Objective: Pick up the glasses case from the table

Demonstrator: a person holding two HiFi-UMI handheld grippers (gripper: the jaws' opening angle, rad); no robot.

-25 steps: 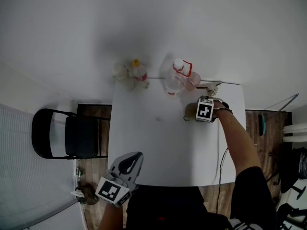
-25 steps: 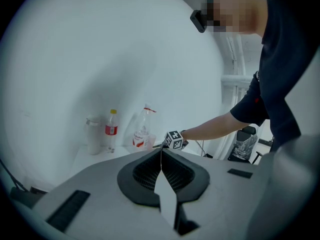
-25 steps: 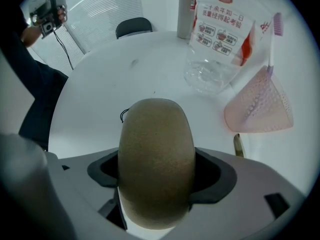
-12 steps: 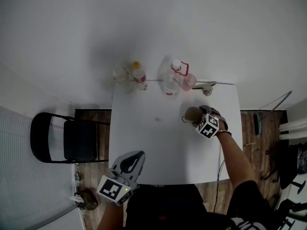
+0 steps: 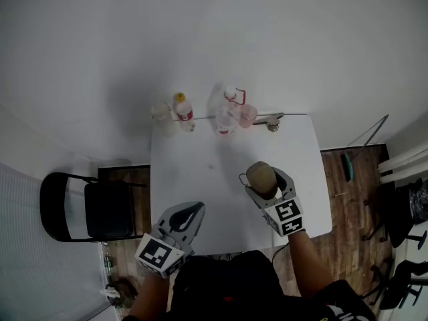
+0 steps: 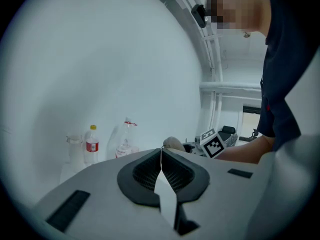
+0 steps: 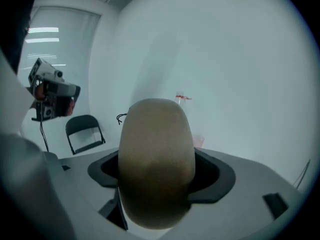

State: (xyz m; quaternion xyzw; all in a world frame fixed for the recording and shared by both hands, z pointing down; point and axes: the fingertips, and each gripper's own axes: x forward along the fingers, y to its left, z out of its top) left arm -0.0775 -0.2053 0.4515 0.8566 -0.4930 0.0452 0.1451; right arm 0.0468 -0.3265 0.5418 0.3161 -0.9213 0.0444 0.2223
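Note:
The tan glasses case (image 5: 261, 176) is held in my right gripper (image 5: 265, 186), lifted above the white table (image 5: 200, 192) near its right side. In the right gripper view the glasses case (image 7: 156, 159) fills the middle, clamped between both jaws. My left gripper (image 5: 183, 218) hangs at the table's front left edge with its jaws pressed together and nothing between them. The left gripper (image 6: 161, 160) view also shows the glasses case (image 6: 173, 143) and the right gripper's marker cube (image 6: 213, 143) off to the right.
Along the table's far edge stand a small bottle with a yellow cap (image 5: 183, 112), a large clear bottle with a red handle (image 5: 228, 111), a pink cup (image 5: 248, 116) and a small metal object (image 5: 271, 121). A black folding chair (image 5: 83, 206) stands left of the table.
My right gripper has drawn back from the far right of the table toward the front, carrying the glasses case up off the surface. The left gripper has barely moved.

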